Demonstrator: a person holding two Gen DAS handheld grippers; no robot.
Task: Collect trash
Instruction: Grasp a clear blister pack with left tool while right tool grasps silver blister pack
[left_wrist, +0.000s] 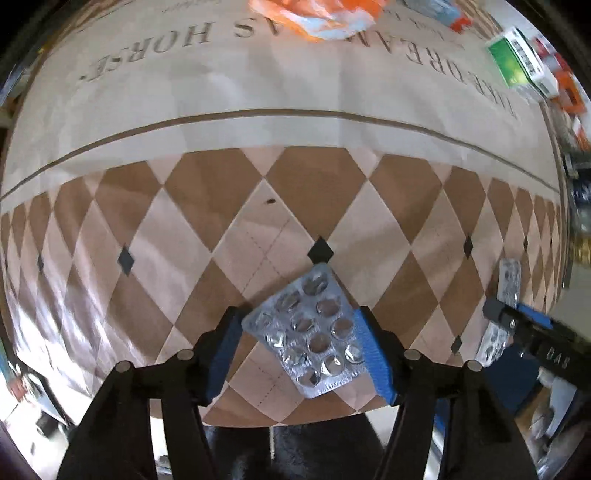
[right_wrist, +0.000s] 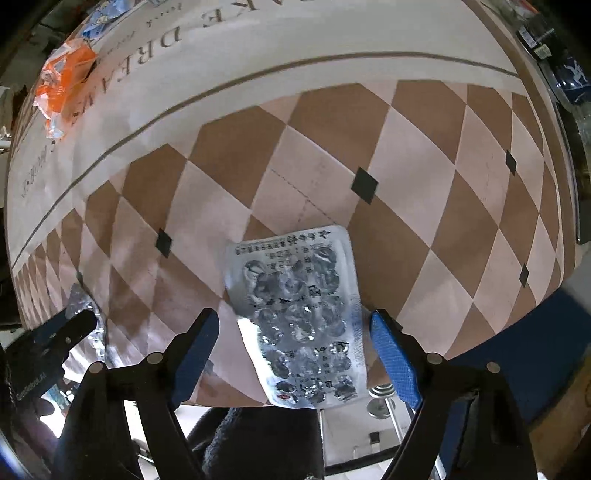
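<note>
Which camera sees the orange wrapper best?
The right wrist view: the orange wrapper lies whole at the tablecloth's far left. The left wrist view cuts the wrapper off at the top edge.

From the left wrist I lose the orange wrapper (left_wrist: 317, 16) to the top edge, so only its lower part shows. The green box (left_wrist: 519, 62) sits smeared at the rim, its print unreadable to me. The second blister pack (left_wrist: 504, 295) is partly covered by the right gripper (left_wrist: 517, 321), whose jaw spread I cannot judge here. From the right wrist, the printed foil pack (right_wrist: 295, 317) carries text too small to read, and the left gripper (right_wrist: 70, 332) hides most of the other pack (right_wrist: 79, 301). The lettering on the table (right_wrist: 332, 44) runs off frame.
</note>
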